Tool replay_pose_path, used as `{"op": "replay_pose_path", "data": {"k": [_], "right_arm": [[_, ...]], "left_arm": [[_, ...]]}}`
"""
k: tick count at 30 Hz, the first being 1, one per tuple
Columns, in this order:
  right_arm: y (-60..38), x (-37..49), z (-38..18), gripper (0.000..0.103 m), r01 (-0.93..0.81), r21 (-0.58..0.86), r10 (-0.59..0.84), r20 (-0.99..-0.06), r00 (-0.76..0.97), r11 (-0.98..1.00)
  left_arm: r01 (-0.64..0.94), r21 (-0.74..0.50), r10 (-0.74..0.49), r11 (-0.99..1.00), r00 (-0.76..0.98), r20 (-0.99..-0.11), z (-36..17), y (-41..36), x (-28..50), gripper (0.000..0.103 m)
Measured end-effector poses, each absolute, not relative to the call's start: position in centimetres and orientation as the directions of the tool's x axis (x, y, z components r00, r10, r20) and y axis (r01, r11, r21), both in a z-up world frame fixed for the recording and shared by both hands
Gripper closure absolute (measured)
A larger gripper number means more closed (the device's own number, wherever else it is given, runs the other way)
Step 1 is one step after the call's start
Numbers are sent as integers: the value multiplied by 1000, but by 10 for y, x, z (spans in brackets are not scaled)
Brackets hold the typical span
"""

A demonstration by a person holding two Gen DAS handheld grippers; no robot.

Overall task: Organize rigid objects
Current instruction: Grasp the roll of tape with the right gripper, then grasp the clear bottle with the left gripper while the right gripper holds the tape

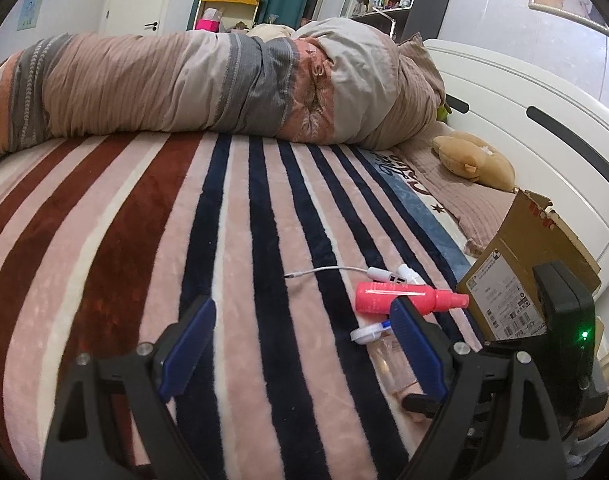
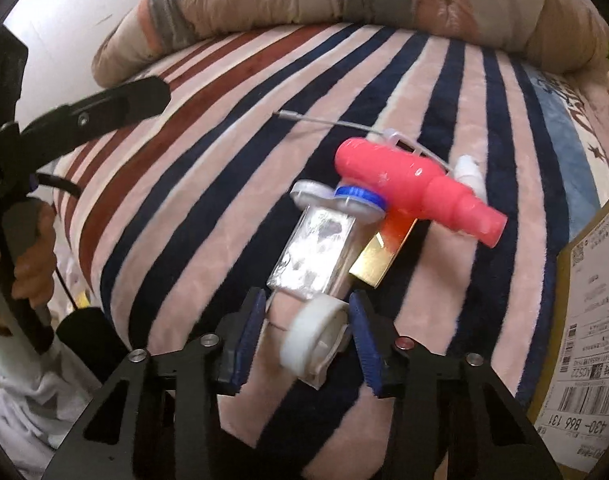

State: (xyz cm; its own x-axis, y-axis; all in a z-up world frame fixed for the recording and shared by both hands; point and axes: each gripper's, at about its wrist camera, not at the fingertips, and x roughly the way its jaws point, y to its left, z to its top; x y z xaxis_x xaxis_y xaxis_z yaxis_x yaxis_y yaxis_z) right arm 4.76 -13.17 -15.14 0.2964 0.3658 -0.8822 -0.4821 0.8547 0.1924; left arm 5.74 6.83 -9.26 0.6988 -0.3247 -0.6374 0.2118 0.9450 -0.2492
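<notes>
Several small objects lie in a cluster on the striped blanket. A pink spray bottle point(image 1: 408, 298) point(image 2: 416, 184) lies on its side. A clear square bottle with a blue and white flip cap point(image 2: 324, 248) point(image 1: 388, 354) lies beside it. A white USB hub with a cable point(image 1: 388, 274) lies behind. A gold card point(image 2: 380, 258) lies under the pink bottle. My right gripper point(image 2: 306, 334) has its fingers around a white-capped clear jar point(image 2: 316, 338). My left gripper point(image 1: 304, 340) is open and empty, just left of the cluster.
A cardboard box with shipping labels point(image 1: 516, 276) point(image 2: 592, 312) stands at the right of the objects. A rolled duvet point(image 1: 208, 84) lies across the back of the bed. A plush toy point(image 1: 476, 160) and a white headboard point(image 1: 544, 140) are at the far right.
</notes>
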Motion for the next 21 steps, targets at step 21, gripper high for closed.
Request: {"op": "replay_pose_path", "data": {"k": [21], "right_arm": [[-165, 13, -152, 59, -446, 45, 231, -899, 373, 894]], "left_arm": [[241, -230, -333, 943, 671, -662, -101, 53, 63, 16]]}}
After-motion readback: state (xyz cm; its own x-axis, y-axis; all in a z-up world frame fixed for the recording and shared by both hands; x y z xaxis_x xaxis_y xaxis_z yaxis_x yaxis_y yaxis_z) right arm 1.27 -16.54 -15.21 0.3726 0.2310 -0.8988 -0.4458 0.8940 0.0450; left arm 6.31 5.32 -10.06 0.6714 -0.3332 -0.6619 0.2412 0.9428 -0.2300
